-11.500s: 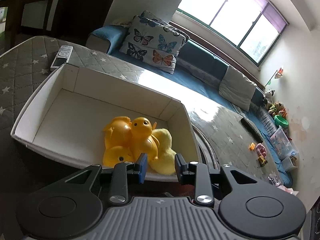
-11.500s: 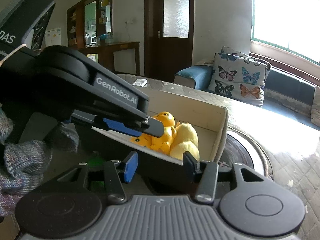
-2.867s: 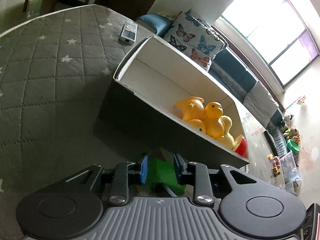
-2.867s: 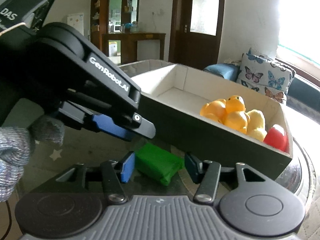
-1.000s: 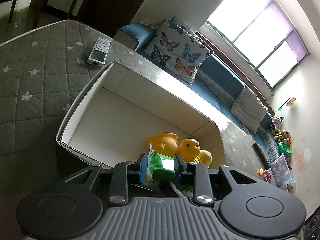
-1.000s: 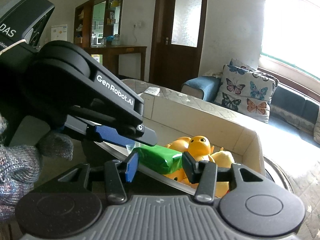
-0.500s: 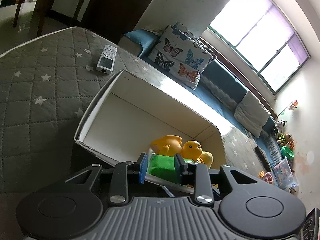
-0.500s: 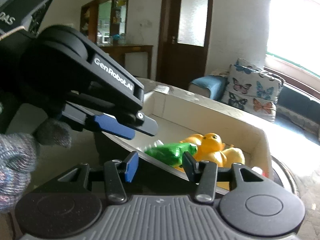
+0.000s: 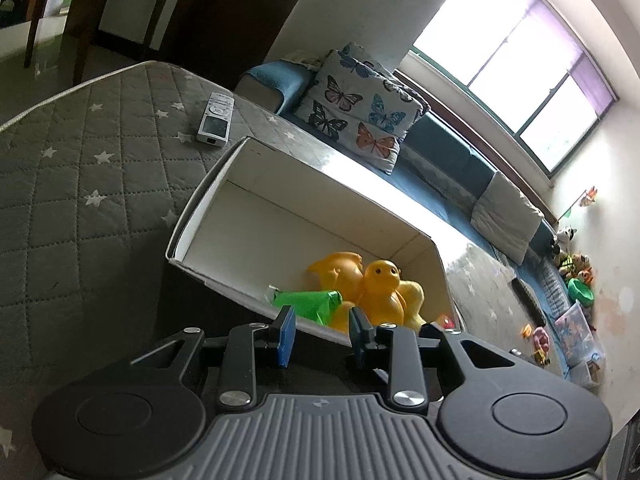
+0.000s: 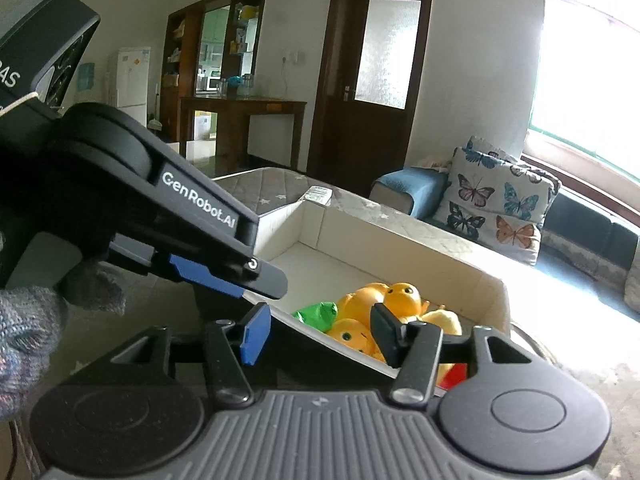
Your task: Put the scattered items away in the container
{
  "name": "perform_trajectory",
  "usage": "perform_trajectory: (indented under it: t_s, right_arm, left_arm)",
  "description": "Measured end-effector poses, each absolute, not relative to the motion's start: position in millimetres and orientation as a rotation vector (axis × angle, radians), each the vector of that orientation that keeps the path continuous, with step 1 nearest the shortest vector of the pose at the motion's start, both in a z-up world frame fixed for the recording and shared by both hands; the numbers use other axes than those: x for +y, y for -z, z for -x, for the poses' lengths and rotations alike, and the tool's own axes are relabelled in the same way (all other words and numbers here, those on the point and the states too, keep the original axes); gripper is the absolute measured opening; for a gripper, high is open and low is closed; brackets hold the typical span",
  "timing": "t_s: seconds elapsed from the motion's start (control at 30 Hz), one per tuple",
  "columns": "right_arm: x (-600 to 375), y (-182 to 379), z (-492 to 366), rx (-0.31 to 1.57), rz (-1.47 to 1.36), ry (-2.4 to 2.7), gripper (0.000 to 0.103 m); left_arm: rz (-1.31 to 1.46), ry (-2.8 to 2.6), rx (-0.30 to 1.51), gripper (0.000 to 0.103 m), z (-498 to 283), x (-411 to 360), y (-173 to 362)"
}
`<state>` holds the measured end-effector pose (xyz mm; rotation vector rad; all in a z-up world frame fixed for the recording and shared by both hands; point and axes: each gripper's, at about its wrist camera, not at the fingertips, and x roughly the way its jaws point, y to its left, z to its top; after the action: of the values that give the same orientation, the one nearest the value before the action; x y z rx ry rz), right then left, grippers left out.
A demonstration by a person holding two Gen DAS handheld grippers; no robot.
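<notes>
**A:** From the left wrist, what is showing?

**B:** The left gripper (image 9: 322,334) is hovering with fingers spread and empty at the near wall of the white cardboard box (image 9: 208,200). Inside, the green crinkly plastic packet (image 9: 306,302) is lying against the yellow rubber ducks (image 9: 378,290). It looks light, soft and slippery; gripping across its middle seems best.

**A:** And the right wrist?

**B:** The right gripper (image 10: 316,334) is also gaping, holding nothing. The packet (image 10: 316,314) and ducks (image 10: 400,296) are sitting in the box (image 10: 494,294), beside something red (image 10: 454,376).

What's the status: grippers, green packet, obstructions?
Left gripper open, empty. Right gripper open, empty. Green packet lies in box against ducks. Nothing in the way.
</notes>
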<state>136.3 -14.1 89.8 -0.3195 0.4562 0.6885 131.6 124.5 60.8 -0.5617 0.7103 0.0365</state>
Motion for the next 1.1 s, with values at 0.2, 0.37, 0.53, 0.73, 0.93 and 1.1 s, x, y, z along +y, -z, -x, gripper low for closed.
perform_trajectory:
  t_s: [0.2, 0.37, 0.53, 0.73, 0.93, 1.1]
  right_arm:
    - [-28.9, -89.4, -124.5, 0.469, 0.35, -0.68, 0.062]
    - [-40.7, -84.6, -110.5, 0.485, 0.352, -0.666, 0.07]
    - [-53.3, -80.6, -98.5, 0.503, 0.33, -0.657, 0.077]
    - [-63.4, -74.0, -86.6, 0.531, 0.301, -0.642, 0.086]
    - [-71.7, -65.4, -77.2, 0.561, 0.271, -0.622, 0.087]
    - [-73.5, -59.4, -67.7, 0.581, 0.263, -0.61, 0.089]
  left_arm:
    - [0.521, -0.024, 0.705, 0.032, -115.7, 112.1, -62.8]
    - [0.488, -0.02, 0.711, 0.032, -104.2, 102.5, -57.4]
    - [0.452, 0.0, 0.72, 0.035, -94.2, 91.9, -51.1]
    - [0.363, -0.002, 0.736, 0.035, -82.4, 77.2, -45.8]
    - [0.295, -0.038, 0.751, 0.035, -73.6, 65.7, -37.2]
    - [0.262, -0.086, 0.742, 0.034, -65.4, 61.1, -29.5]
